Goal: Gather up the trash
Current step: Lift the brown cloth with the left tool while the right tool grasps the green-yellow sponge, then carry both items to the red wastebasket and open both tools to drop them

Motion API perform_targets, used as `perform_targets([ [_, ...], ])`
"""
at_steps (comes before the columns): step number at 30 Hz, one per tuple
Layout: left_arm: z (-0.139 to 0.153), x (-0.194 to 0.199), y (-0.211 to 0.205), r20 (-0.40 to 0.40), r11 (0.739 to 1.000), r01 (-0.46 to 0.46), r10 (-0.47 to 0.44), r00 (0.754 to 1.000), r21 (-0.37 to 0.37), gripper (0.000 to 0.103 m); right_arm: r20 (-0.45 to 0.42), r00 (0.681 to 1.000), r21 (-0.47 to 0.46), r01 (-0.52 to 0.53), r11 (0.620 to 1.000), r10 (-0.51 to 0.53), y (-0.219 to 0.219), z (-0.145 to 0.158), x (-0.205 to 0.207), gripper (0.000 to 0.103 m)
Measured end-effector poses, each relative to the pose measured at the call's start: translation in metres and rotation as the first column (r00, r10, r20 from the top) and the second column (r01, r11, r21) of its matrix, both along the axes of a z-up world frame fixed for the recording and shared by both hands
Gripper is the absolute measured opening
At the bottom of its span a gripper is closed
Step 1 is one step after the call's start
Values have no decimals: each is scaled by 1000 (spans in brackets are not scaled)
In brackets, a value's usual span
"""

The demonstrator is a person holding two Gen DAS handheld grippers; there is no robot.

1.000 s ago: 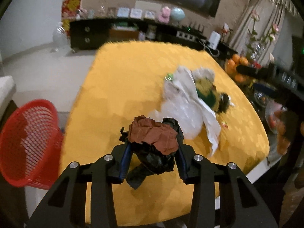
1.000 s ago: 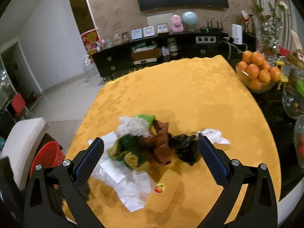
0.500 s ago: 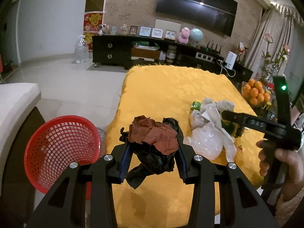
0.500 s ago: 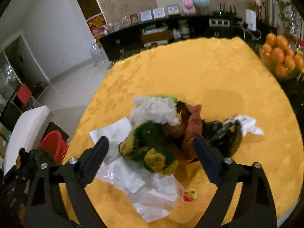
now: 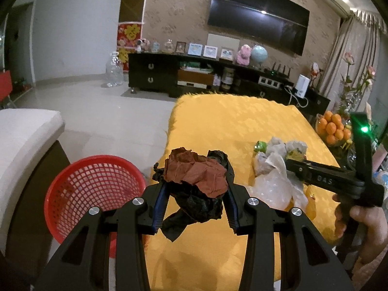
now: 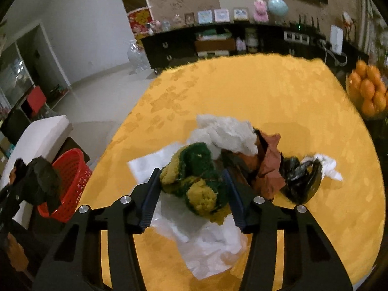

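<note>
Yellow tablecloth (image 6: 266,92), green-yellow rag (image 6: 194,181) between closing right fingers (image 6: 151,194)

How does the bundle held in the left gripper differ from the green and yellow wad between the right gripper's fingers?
The brown and black bundle is crumpled paper and film; the green and yellow wad looks fuzzy. The bundle is lifted near the red basket; the wad lies on white paper on the table. Both sit between blue-padded fingers.
</note>
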State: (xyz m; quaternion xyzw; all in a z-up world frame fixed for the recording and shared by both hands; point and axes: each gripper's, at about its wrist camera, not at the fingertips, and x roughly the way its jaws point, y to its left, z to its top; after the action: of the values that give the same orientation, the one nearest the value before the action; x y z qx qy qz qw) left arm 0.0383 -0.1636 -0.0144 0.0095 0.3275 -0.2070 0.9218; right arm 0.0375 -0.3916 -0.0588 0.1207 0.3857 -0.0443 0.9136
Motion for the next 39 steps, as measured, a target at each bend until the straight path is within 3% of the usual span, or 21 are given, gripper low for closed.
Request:
perform_targets([
  [18, 30, 9, 43, 81, 988, -147, 144, 986, 41, 39, 156, 982, -46, -97, 994, 103, 43, 47, -6, 50],
  [26, 45, 19, 83, 122, 966, -246, 235, 964, 79, 39, 171, 962, -49, -206, 977, 211, 94, 61, 16, 50],
  [39, 28, 40, 139, 68, 915, -396, 392, 917, 74, 39, 170, 916, -86, -353, 932, 363, 165, 72, 60, 50],
])
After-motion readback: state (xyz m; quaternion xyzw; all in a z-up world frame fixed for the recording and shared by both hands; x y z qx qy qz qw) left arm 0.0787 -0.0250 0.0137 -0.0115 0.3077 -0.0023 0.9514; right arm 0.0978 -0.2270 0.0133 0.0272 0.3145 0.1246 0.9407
